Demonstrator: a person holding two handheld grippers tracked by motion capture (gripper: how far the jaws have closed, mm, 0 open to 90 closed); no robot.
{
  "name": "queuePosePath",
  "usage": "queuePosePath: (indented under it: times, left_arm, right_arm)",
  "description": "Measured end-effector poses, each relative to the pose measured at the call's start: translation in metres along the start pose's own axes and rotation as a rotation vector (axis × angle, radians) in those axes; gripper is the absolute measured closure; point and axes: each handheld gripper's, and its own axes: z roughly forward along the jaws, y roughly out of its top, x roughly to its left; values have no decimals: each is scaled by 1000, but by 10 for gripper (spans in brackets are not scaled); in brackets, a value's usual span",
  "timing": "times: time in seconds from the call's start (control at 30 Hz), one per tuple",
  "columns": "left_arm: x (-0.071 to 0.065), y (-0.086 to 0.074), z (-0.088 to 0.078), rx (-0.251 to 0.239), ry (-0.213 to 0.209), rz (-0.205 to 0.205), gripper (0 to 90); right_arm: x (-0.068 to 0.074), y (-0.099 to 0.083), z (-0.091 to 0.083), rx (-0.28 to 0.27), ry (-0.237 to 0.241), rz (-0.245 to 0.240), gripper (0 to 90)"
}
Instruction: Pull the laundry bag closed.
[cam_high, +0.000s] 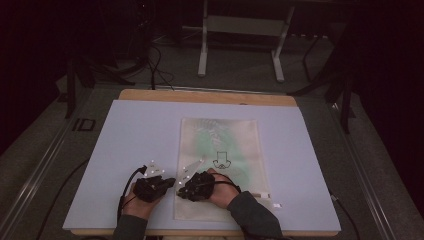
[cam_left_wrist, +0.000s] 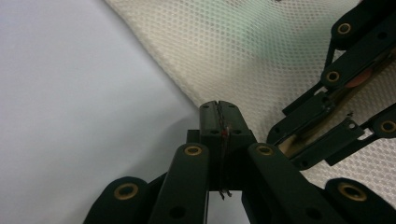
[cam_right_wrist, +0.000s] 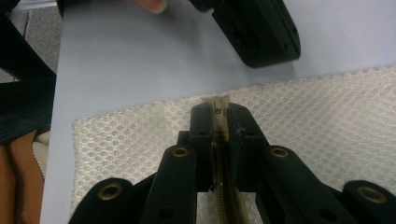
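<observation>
White board (cam_high: 125, 150) under everything. Mesh bag (cam_high: 220, 150) lies flat at board's centre, long side running away from me. My right gripper (cam_right_wrist: 219, 112) at bag's near left corner, clamped on zipper end (cam_right_wrist: 219, 103). My left gripper (cam_left_wrist: 218, 108) beside same corner, jaws together at bag's edge; grip on mesh, cannot tell.
</observation>
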Motion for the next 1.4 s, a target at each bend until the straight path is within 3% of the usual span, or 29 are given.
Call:
queuePosePath:
  times: [0.4,0.67,0.8,1.03,1.4]
  left_arm:
    - [-6,3,7,5,-25,-2,890]
    - [-7,3,11,36,-16,7,890]
    - [-7,3,11,54,-18,-20,895]
    - [-13,3,11,70,21,18,897]
    - [-11,3,11,72,13,20,898]
  right_arm:
    - [3,1,1,4,-18,-14,818]
    - [4,1,1,8,-27,-25,818]
    - [4,1,0,9,-24,-18,819]
    - [3,0,0,8,-23,-20,820]
    - [2,-4,-4,11,-23,-20,823]
